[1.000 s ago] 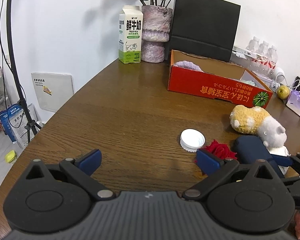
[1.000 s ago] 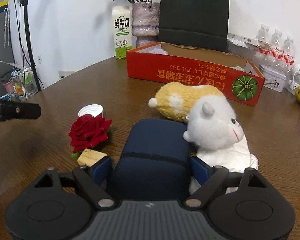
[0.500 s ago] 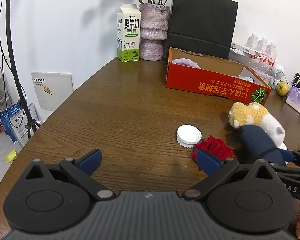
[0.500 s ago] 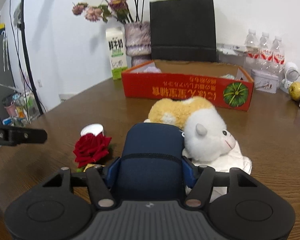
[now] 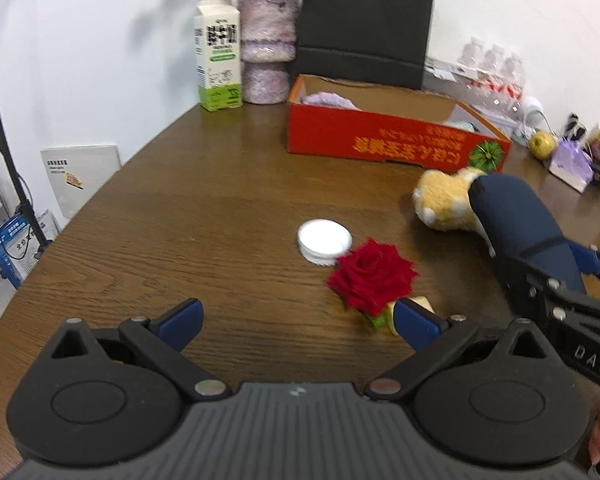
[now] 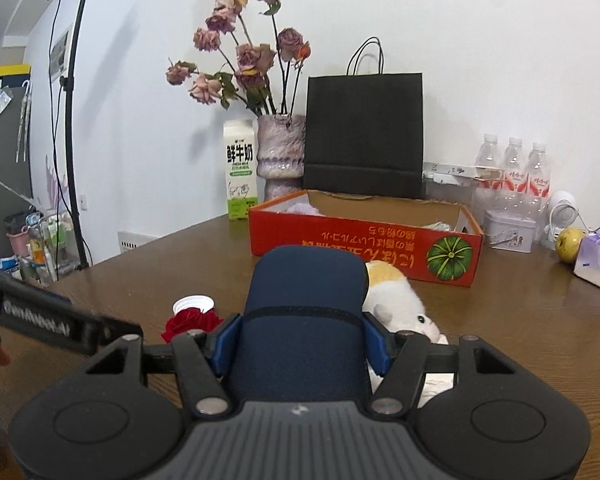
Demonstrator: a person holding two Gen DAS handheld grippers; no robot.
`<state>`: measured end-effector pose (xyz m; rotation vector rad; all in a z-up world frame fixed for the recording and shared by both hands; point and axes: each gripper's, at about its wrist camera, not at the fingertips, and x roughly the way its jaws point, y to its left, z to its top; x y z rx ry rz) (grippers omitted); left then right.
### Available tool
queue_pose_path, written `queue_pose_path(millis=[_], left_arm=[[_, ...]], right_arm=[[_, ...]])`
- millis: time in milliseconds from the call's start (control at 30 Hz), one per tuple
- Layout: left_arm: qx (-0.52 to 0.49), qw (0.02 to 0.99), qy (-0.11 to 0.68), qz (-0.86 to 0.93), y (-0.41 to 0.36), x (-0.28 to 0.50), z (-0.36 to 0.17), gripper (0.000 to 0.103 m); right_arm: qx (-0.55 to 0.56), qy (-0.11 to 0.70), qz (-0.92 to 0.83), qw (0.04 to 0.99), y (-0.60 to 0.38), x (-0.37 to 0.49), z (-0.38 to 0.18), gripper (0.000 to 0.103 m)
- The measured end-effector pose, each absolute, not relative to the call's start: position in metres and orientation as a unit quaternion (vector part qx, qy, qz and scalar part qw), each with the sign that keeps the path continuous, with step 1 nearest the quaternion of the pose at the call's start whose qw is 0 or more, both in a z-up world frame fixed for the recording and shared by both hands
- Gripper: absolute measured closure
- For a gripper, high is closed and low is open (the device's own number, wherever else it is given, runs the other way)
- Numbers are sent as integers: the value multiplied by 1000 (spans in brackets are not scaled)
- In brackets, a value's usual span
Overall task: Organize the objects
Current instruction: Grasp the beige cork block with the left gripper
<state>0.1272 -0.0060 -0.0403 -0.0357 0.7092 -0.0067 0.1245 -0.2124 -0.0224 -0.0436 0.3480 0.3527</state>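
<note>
Right claw (image 6: 302, 340): both blue pads pressed on the sides of a navy blue case (image 6: 305, 312), which is held clear of the table (image 6: 520, 320). The case's rounded end points toward the red cardboard box (image 6: 364, 236).

Left claw (image 5: 296, 318): jaws wide, nothing between them, above the table near its front edge. Its right finger (image 5: 416, 320) sits just beside the stem end of a red rose (image 5: 370, 276); contact cannot be told.

On the table: a white lid (image 5: 324, 238) touching or just beside the rose. A yellow and white plush toy (image 6: 396, 300) lies behind the held case, between it and the box. The box is open-topped, with a pale purple item (image 5: 328, 100) in its left end.

Behind the box: milk carton (image 6: 241, 170), vase (image 6: 282, 152) of dried flowers, black paper bag (image 6: 364, 132).
</note>
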Motion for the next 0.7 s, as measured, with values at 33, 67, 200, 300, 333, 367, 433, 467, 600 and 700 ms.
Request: queue_pose_path(millis=[33,67,200,300,333,367,433,467,600,700], left_arm=[[-15,937,349,-6,-9,126,-41,0],[-13,936,351,-9,-13,125,-43,0],[-8,933,359,-19,-28,123,-48,0],[-2,931,363,-27,-39,121,-52,4],[-1,931,365,-30,-43,121,-54,6],[0,930,367,-32,-47,121,-55,8],[4,928,371,-39,-55,121,-58,18],[7,927,373,-43,-58,121,-60,23],[19,923,381,-54,-74,121,-66,36],[23,924,378,-51,-79,122,-68,36]], right_arm=[[-20,170,174,970,-214,124,-22,41],[-19,168,174,970,-216,123,-22,41],[-14,157,170,973,-224,115,-21,41],[-9,145,163,976,-234,110,-20,41],[-7,143,161,977,-238,109,-20,41],[-4,142,159,977,-242,108,-20,41],[1,140,154,978,-249,107,-19,41],[3,139,152,979,-253,106,-19,41],[3,128,134,983,-267,103,-18,41],[6,125,125,984,-276,103,-18,41]])
